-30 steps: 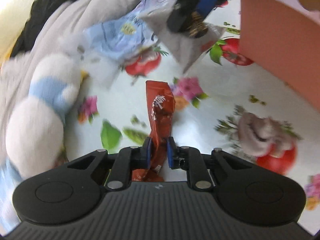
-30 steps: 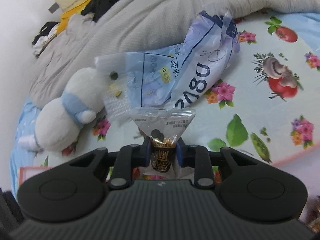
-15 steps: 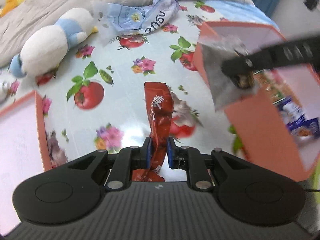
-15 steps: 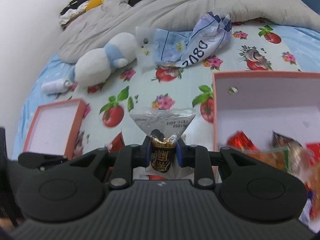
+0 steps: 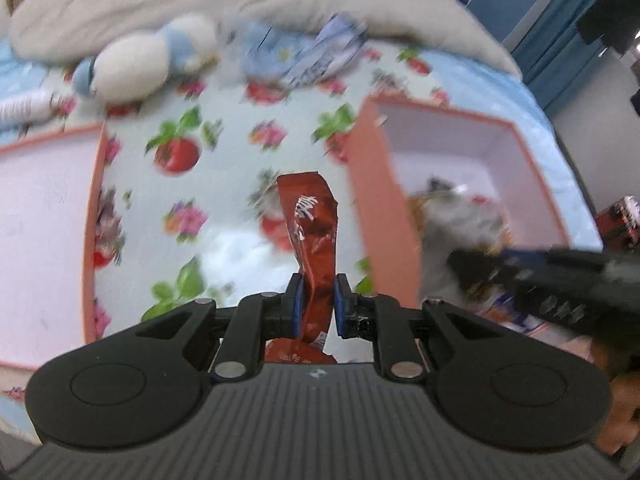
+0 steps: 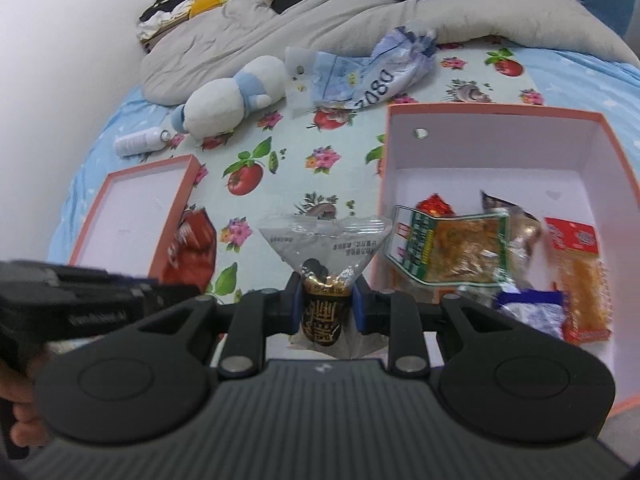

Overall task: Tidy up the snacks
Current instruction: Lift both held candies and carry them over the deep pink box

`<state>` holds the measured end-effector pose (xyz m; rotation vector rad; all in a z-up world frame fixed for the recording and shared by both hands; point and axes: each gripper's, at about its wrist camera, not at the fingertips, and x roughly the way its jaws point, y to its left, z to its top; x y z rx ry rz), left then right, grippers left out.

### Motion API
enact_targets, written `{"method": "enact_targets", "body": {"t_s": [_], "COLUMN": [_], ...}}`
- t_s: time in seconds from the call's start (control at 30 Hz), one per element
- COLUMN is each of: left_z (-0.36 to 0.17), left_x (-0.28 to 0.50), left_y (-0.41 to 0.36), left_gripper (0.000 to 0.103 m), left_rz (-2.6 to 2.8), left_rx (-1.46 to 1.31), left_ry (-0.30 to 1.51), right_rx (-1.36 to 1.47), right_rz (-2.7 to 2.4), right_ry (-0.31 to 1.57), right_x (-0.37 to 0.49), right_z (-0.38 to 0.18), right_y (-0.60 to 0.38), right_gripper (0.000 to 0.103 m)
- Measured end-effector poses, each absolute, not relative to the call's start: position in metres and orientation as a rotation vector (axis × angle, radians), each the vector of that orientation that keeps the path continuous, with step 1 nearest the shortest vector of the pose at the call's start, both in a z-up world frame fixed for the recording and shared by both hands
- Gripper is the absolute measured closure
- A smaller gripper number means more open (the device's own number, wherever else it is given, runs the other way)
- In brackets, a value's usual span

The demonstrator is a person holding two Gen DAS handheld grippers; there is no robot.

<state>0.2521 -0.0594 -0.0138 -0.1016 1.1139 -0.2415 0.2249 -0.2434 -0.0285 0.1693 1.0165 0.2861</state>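
Observation:
My left gripper [image 5: 317, 300] is shut on a red snack packet [image 5: 312, 236] and holds it above the flowered cloth between two boxes. My right gripper [image 6: 325, 300] is shut on a clear packet with a black-and-gold snack [image 6: 325, 252], just left of the pink box [image 6: 612, 148]. That box holds several snack packets, among them a green-edged one [image 6: 448, 250] and a red one [image 6: 576, 240]. In the left wrist view the box [image 5: 380, 200] stands right of the red packet, and the right gripper [image 5: 560, 276] reaches in over it, blurred.
A shallow pink lid [image 6: 132, 216] lies on the left. A white and blue plush toy [image 6: 228, 100], a white bottle [image 6: 138, 142] and a crumpled blue-white bag [image 6: 372, 72] lie further back. A grey blanket [image 6: 320, 28] borders the cloth.
Both grippers pulled back from the bag and plush toward the boxes, each still holding its packet. The right gripper now sits beside the pink box.

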Motion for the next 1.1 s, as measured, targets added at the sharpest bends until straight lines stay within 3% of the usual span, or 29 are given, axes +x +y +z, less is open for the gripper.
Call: {"method": "enact_targets", "body": {"t_s": [0.33,0.7,1.1], "left_z": [0.047,0.074,-0.006], "left_x": [0.249,0.267,0.306], "left_y": [-0.134,-0.159,-0.213], "left_gripper": [0.085,0.085,0.085], "left_rz": [-0.275,-0.329,-0.418], "left_rx": [0.049,0.013,0.033], "left_ry": [0.963,0.955,1.098], "right_rx": [0.192,0.205,0.298], "right_rz": [0.188,0.076,0.013], "right_ry": [0.951,0.852,0.980], "right_x": [0.216,0.205,0.223], "right_z": [0.017,0.058,-0.037], "right_y": [-0.312,-0.375,-0.419], "right_gripper": [0.075,0.075,0.075]}}
